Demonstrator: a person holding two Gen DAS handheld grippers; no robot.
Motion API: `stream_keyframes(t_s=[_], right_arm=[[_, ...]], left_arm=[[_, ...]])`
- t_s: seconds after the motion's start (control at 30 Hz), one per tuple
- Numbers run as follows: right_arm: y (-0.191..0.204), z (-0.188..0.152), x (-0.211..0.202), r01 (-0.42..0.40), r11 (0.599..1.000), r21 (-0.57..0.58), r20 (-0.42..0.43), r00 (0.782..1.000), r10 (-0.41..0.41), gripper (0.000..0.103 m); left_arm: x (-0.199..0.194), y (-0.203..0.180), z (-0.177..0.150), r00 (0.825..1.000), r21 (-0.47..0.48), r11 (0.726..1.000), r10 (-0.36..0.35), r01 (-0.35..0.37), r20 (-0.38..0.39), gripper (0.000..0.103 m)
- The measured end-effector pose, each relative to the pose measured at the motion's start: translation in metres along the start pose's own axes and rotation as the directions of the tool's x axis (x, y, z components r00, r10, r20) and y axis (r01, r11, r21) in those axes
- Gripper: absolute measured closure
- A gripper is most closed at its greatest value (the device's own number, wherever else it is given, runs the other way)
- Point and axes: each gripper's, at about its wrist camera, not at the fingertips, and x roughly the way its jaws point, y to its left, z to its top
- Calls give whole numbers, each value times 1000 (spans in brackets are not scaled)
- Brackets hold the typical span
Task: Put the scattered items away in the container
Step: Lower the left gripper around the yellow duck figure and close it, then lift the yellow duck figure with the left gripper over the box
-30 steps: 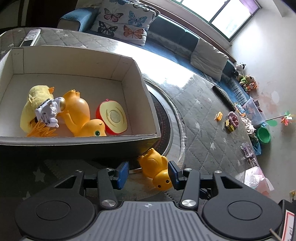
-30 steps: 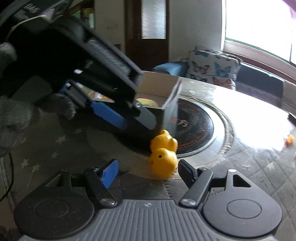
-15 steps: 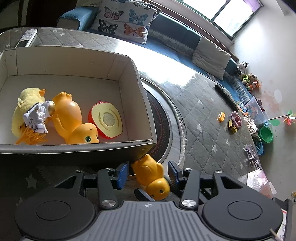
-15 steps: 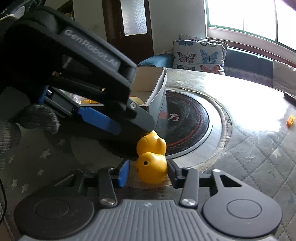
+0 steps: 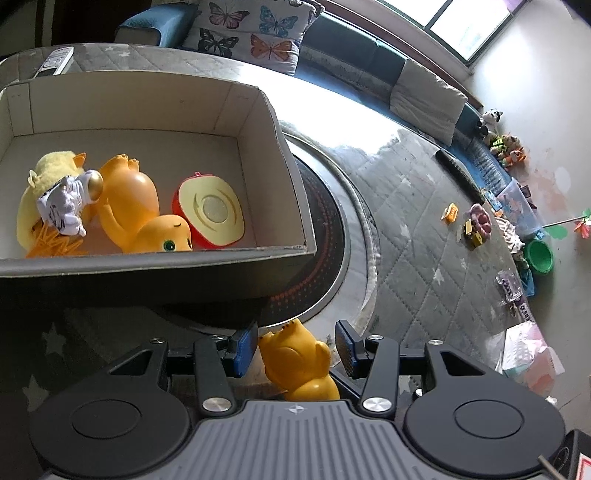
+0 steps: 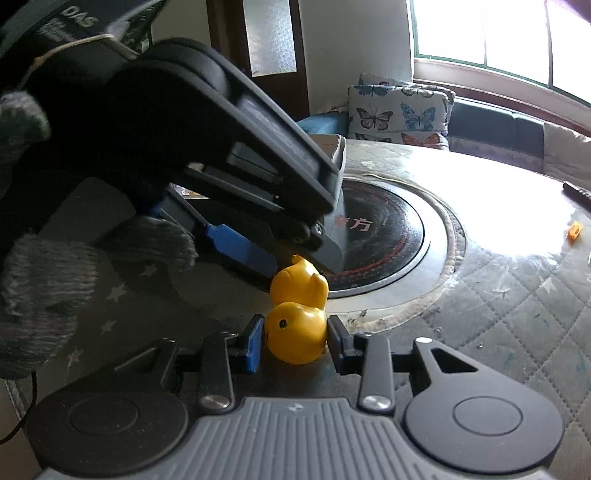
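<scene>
A yellow rubber duck (image 6: 295,325) lies on the table in front of the cardboard box (image 5: 291,206). My right gripper (image 6: 295,338) is shut on the duck's head, both pads touching it. The duck also shows in the left wrist view (image 5: 295,365), between the open pads of my left gripper (image 5: 293,345), which do not touch it. The left gripper's body (image 6: 207,158) hangs over the duck in the right wrist view. In the box lie an orange dinosaur toy (image 5: 136,206), a red apple half (image 5: 210,214), a yellow plush (image 5: 40,184) and a small white figure (image 5: 66,203).
The box stands partly on a round black hob (image 6: 373,240) set in the quilted table cover (image 5: 417,229). A remote (image 5: 55,61) lies behind the box. Small toys (image 5: 472,225) and a dark stick (image 5: 458,177) lie at the far right. A sofa with butterfly cushions (image 5: 251,33) stands behind.
My right gripper has moved forward and closed on the duck's head. The left gripper has drawn back and lower, so the duck now sits between its open pads.
</scene>
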Motion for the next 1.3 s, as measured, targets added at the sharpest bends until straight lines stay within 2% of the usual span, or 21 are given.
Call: stream_keyframes(t_s=[0.4,0.9,1.07,1.3], right_arm=[[7,-4,-6,12,1000,9,7,1000,-12,68],[11,-5,-6,20,999,32,2,1000,-20,68],[20,-2,-16,3,1000,10,26,1000,-3,68],[39,17,-28,-15,999,-42,97,995,19,68]], left_arm=[[6,2,-5,1000,-2,1000,8,-8,-19,53],[-5,4,-13,1000,26,1000,1,-1,13,54],[-24,14,-17,999,-7,1000,-23,23,48,54],[-60,21,-7,990,-18,999,-29,32,136,54]])
